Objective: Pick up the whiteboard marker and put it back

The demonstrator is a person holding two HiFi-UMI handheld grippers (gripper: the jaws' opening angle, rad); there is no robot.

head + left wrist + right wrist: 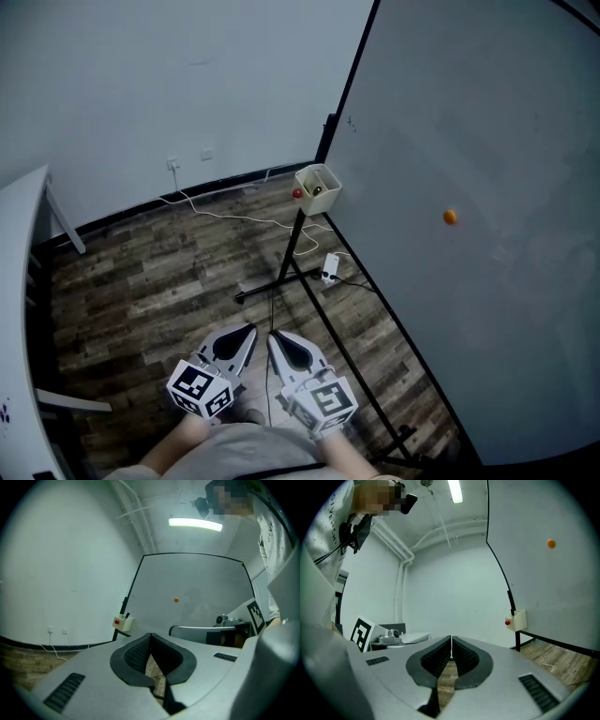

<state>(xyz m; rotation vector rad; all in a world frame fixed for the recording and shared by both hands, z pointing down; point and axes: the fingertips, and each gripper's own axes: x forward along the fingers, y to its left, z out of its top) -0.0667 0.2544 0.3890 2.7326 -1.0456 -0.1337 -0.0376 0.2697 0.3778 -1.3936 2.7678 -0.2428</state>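
Note:
A cream holder box (317, 187) hangs on the whiteboard's (487, 234) left edge, with a red dot (297, 194) on its side. Something dark, probably the marker (318, 191), stands inside it. The same box (123, 622) shows far ahead in the left gripper view, and the box (518, 619) also appears at the right of the right gripper view. My left gripper (247, 331) and right gripper (276, 336) are held side by side low over the wooden floor, well short of the box. Both are shut with nothing between their fingers.
An orange magnet (450, 217) sticks to the whiteboard. The board's black stand legs (281, 279) spread over the floor, with a white power strip (330, 269) and cable beside them. A white table (23, 234) stands at the left.

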